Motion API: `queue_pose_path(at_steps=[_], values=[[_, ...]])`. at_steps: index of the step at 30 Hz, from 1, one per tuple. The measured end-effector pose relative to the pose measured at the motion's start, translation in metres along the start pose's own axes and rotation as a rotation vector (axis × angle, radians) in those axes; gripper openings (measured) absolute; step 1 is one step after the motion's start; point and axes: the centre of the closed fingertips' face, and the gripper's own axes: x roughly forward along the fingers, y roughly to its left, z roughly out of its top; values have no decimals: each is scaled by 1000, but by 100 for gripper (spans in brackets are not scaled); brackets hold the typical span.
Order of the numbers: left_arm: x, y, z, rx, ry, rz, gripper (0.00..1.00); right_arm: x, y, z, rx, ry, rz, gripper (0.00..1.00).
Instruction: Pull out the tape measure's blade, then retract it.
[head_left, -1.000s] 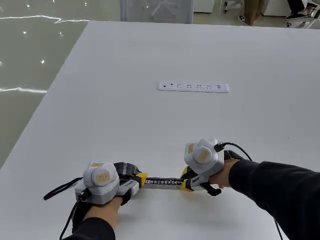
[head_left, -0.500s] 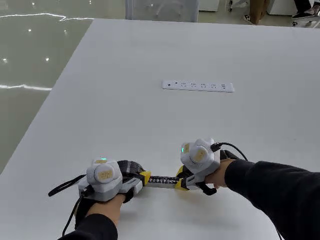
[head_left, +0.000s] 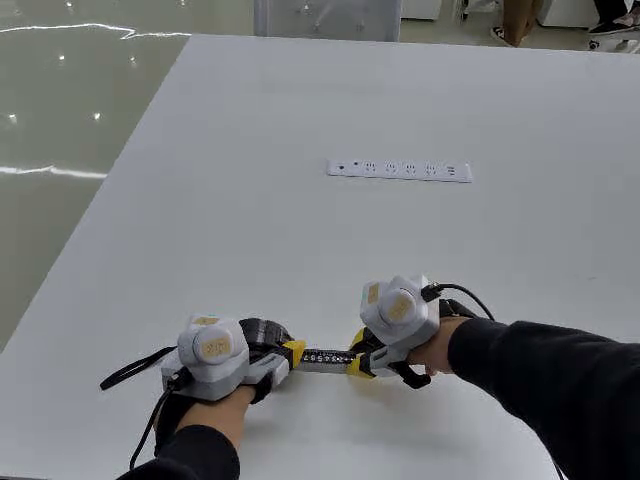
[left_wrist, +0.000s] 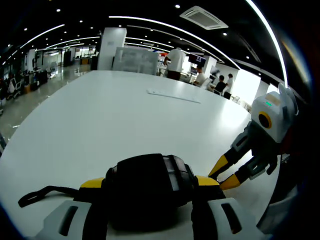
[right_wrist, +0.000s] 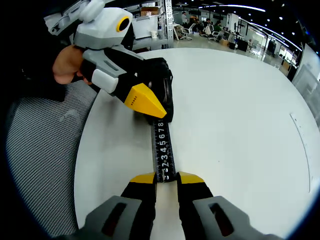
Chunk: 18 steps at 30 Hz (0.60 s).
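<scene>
White power strip (head_left: 400, 170) on white table (head_left: 250, 210)

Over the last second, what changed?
The right gripper moved toward the left gripper, so less blade shows between them: it looks to be retracting. Unchanged: left shut on the tape measure, right pinching the blade's end, power strip in place.

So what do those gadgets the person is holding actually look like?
The left hand-held gripper and right hand-held gripper match: rounded grey-white shells with a pale yellow disc on top, black jaws tipped in yellow. A black cable trails from each. The person wears dark long sleeves.
</scene>
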Motion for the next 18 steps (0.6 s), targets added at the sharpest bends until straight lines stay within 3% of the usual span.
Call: queue_pose_path(at_steps=[18], values=[[0, 0, 0, -4, 3, -3, 64, 8, 3, 12, 1, -29, 5, 12]])
